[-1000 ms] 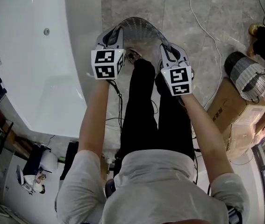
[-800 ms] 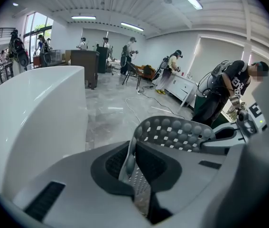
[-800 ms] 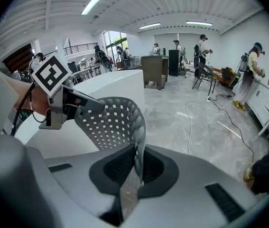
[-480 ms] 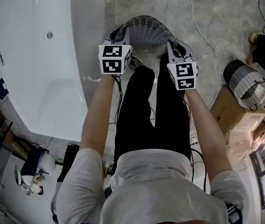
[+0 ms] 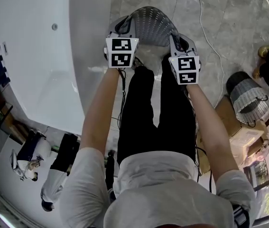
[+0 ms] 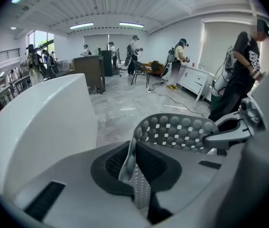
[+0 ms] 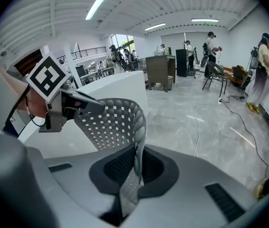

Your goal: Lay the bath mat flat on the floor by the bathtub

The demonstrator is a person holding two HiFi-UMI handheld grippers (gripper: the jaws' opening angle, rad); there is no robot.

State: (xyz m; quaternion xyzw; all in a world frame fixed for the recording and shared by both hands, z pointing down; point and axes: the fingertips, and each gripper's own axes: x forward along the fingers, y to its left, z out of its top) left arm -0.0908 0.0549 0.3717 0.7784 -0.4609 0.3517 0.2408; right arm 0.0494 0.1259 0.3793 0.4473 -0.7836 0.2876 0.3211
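The grey perforated bath mat (image 5: 149, 25) hangs bowed in the air between my two grippers, above the grey marble floor (image 5: 229, 27) beside the white bathtub (image 5: 34, 56). My left gripper (image 5: 124, 28) is shut on the mat's left end (image 6: 133, 175). My right gripper (image 5: 177, 39) is shut on its right end (image 7: 133, 170). The mat (image 6: 177, 132) arches from one gripper across to the other, its bumps and holes showing. In the right gripper view the mat (image 7: 113, 122) curves toward the left gripper's marker cube (image 7: 46, 77).
A white cable (image 5: 205, 27) runs across the floor to the right. A cardboard box (image 5: 238, 137) and a wire basket (image 5: 248, 96) stand at the right. The person's black-trousered legs (image 5: 153, 113) are below the grippers. Other people stand far off in the hall (image 6: 179, 63).
Both grippers have moved forward and slightly right with the mat held between them, and the head view has shifted along the tub.
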